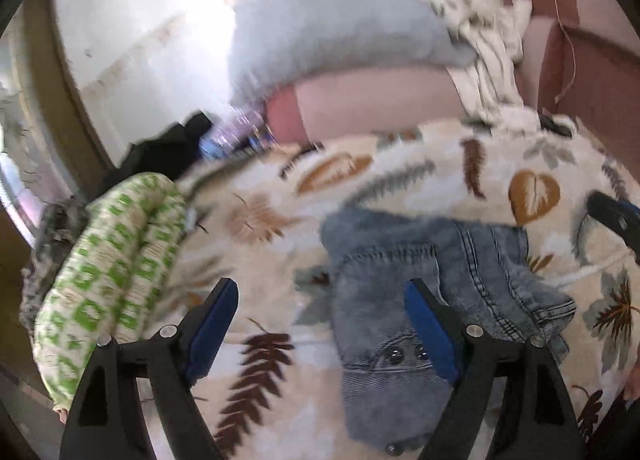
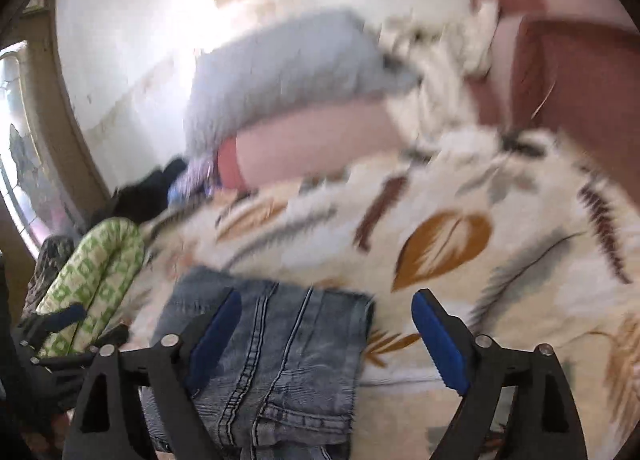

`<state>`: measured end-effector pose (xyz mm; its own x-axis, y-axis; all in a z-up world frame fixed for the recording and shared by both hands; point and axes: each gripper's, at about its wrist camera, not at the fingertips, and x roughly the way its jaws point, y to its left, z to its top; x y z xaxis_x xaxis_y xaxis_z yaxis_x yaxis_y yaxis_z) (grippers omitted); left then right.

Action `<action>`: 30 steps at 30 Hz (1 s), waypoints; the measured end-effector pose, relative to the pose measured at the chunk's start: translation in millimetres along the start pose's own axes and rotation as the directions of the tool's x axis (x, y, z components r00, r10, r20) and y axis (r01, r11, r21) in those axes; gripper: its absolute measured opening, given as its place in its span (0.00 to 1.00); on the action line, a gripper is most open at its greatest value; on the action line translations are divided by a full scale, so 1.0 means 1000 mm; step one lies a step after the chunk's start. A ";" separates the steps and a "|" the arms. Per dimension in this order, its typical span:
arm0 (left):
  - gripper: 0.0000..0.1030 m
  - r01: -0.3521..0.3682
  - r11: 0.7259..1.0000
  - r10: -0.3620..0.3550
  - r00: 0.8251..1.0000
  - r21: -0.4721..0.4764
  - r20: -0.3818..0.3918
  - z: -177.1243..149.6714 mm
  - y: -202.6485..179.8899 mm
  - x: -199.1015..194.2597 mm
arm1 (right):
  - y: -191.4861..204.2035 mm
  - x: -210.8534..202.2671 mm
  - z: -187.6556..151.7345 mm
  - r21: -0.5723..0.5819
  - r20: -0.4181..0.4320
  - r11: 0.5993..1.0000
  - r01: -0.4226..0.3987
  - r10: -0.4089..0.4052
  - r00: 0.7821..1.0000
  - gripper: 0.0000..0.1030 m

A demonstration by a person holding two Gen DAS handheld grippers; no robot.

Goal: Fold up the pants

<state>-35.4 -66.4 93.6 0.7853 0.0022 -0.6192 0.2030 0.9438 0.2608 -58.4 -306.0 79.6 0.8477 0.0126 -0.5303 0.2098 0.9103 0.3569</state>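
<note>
Jeans (image 1: 420, 300) lie bunched in a rough folded bundle on the bed's leaf-patterned blanket (image 1: 440, 179), near the front edge, with the waistband buttons toward the left camera and the stitched seams running lengthwise in the right view. Both claws stand wide open and hold nothing: the left claw (image 1: 320, 324) hovers just above the bundle's left side, and the right claw (image 2: 326, 336) hangs over its right edge, one blue pad above the denim and the other above bare blanket. Both views are smeared with motion blur, so exact heights over the cloth cannot be told. The likely trouble is a careless pinch: the layers look loosely stacked, and a claw closing on only the top one would probably peel the bundle open instead of carrying it. A grab that goes too deep could catch the fluffy blanket as well and drag it along. The green patterned bolster (image 1: 112, 272) sits close to the left, so a wide swing that way might snag it.
</note>
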 end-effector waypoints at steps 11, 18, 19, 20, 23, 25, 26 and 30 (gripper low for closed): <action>0.83 -0.024 0.998 0.037 0.977 -0.063 0.212 -0.005 0.027 -0.078 | 0.068 -0.100 -0.028 -0.278 0.330 0.943 0.181 -0.083 0.940 1.00; 0.85 -0.036 0.994 0.063 0.962 -0.104 0.267 -0.014 0.037 -0.098 | 0.076 -0.110 -0.038 -0.270 0.313 0.959 0.082 0.006 0.950 1.00; 0.92 -0.043 0.993 0.071 0.962 -0.108 0.264 -0.016 0.039 -0.097 | 0.074 -0.108 -0.039 -0.258 0.312 0.963 0.077 0.007 0.950 1.00; 0.95 -0.048 0.992 0.077 0.962 -0.114 0.262 -0.018 0.039 -0.096 | 0.072 -0.106 -0.041 -0.246 0.310 0.966 0.077 0.003 0.951 1.00; 0.95 -0.072 0.990 0.099 0.967 -0.121 0.235 -0.022 0.035 -0.087 | 0.065 -0.092 -0.046 -0.234 0.273 0.967 0.099 -0.032 0.961 1.00; 0.95 -0.085 0.990 0.108 0.971 -0.116 0.211 -0.025 0.029 -0.080 | 0.060 -0.081 -0.047 -0.216 0.225 0.971 0.104 -0.054 0.973 1.00; 0.95 -0.089 0.990 0.110 0.973 -0.113 0.200 -0.026 0.026 -0.077 | 0.056 -0.075 -0.047 -0.201 0.194 0.975 0.094 -0.055 0.979 1.00; 0.95 -0.109 0.989 0.124 0.982 -0.105 0.146 -0.034 0.018 -0.063 | 0.046 -0.066 -0.049 -0.155 0.152 0.983 0.095 -0.071 0.986 1.00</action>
<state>-100.9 -38.8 112.0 0.8813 0.0705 -0.4673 0.0538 0.9674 0.2473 -128.2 -244.4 93.4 0.8950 -0.1153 -0.4310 0.2111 0.9605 0.1813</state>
